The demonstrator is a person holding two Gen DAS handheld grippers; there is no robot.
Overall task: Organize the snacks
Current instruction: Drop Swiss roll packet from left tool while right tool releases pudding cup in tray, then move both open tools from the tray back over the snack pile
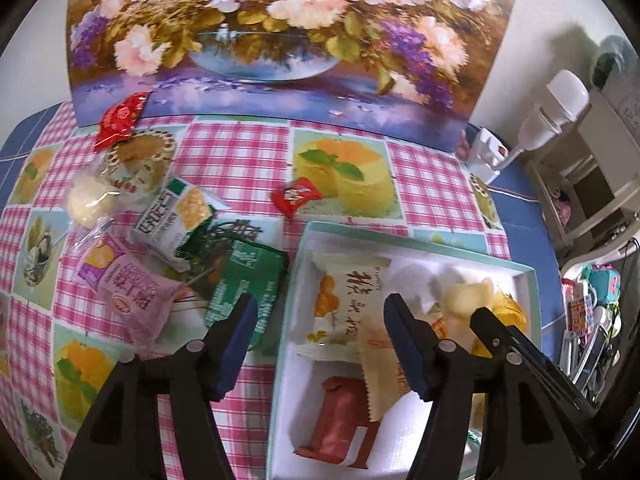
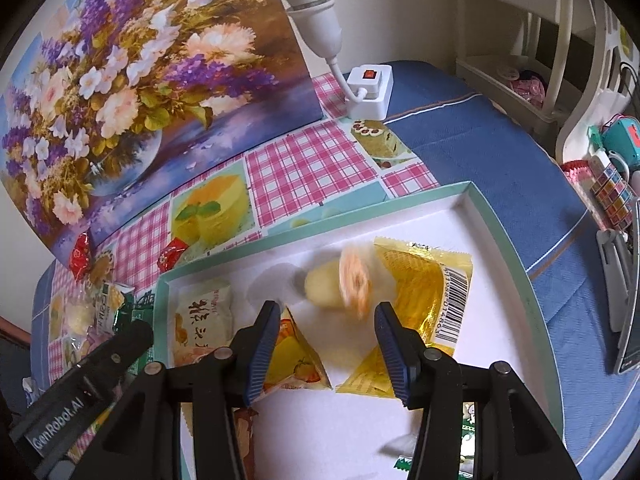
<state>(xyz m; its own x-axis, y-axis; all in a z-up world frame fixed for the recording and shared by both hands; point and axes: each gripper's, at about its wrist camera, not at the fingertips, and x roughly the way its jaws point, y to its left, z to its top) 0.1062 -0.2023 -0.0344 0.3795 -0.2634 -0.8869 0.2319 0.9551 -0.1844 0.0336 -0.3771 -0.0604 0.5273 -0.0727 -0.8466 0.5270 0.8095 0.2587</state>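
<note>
A shallow white box with a teal rim (image 1: 298,276) (image 2: 512,248) lies on the checked tablecloth and holds several snack packets: a cream one (image 1: 344,304), a red one (image 1: 340,416), a yellow one (image 2: 424,280). A pale round snack (image 2: 340,284) is blurred in mid-air above the box, just beyond my right gripper (image 2: 326,312), which is open and empty. My left gripper (image 1: 320,304) is open and empty over the box's left rim. Loose snacks lie to its left: a green packet (image 1: 248,280), a pink packet (image 1: 132,292), a cracker box (image 1: 176,216).
A flower painting (image 1: 280,32) stands along the back of the table. Two red candies (image 1: 294,196) (image 1: 120,120) and a clear-wrapped round cake (image 1: 88,200) lie on the cloth. A white power strip (image 2: 368,92) and lamp sit back right; cluttered shelves stand to the right.
</note>
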